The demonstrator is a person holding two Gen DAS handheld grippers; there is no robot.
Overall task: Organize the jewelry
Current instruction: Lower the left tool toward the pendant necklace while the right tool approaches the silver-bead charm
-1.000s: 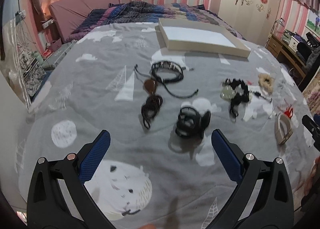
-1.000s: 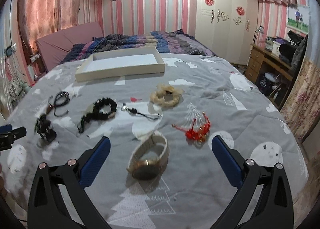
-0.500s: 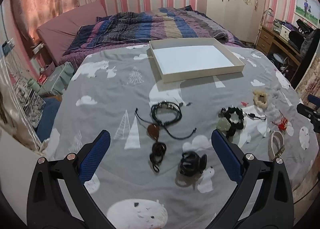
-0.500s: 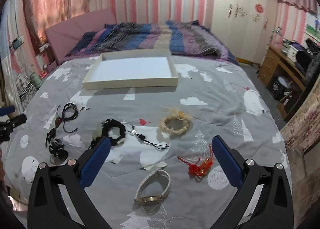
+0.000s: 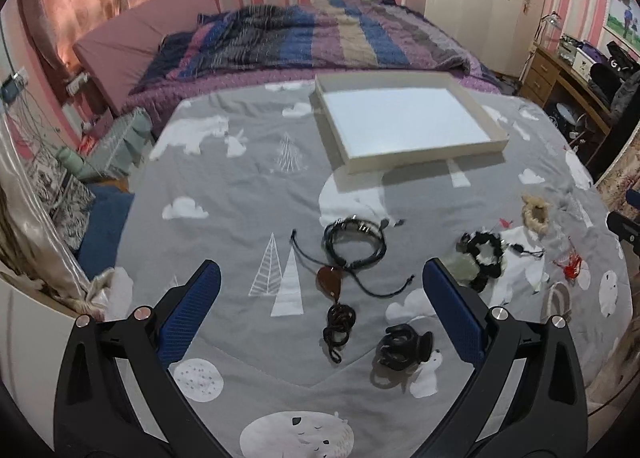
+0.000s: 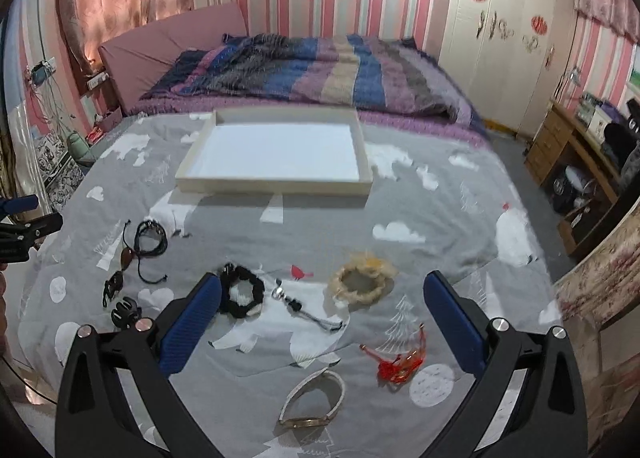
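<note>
Left gripper (image 5: 321, 310): jaws wide apart, nothing held – above the bed.
Right gripper (image 6: 322, 322): jaws wide apart too, holding nothing.
Tray (image 6: 208, 187): white, on grey bedspread (image 6: 432, 217), far side.
Jewelry: loose on spread, near side – black bracelet (image 5: 354, 244), brown pendant (image 5: 330, 284), hair claw (image 5: 402, 346), watch (image 6: 316, 402), red tassel (image 6: 398, 364), cream scrunchie (image 6: 362, 282).

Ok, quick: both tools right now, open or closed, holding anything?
Left tool: open, holding nothing, above the quilt.
Right tool: open, holding nothing, above the quilt.
</note>
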